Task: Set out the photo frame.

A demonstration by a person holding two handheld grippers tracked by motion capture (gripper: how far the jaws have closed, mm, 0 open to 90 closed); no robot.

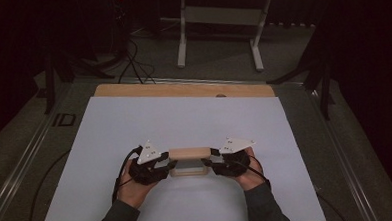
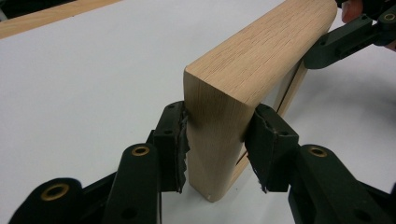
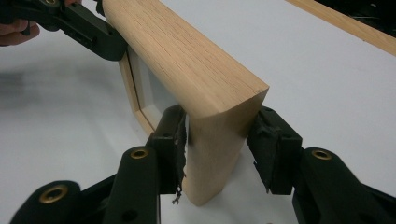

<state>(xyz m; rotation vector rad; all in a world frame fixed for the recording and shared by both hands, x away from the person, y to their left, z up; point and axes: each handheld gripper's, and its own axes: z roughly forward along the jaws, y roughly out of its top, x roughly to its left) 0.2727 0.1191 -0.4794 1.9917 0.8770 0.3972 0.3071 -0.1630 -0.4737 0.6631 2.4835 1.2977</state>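
Note:
A light oak wooden frame (image 1: 188, 154) with a rounded top edge and a pale inset panel stands on its long side on the white sheet (image 1: 184, 116), near the front middle. My left gripper (image 1: 170, 164) is shut on its left end, and in the left gripper view both pads press the end grain (image 2: 217, 140) of the wooden frame (image 2: 261, 51). My right gripper (image 1: 210, 163) is shut on the opposite end (image 3: 217, 140) of the wooden frame (image 3: 187, 56). Each gripper also appears in the other's view, at the frame's far end: right gripper (image 2: 345, 39), left gripper (image 3: 88, 28).
The white sheet covers a wooden tabletop whose bare strip (image 1: 183, 89) runs along the far edge. Beyond the table stand a white desk frame (image 1: 220, 19) and dark stands, with cables (image 1: 132, 63) on the floor. Metal rails border the table on both sides.

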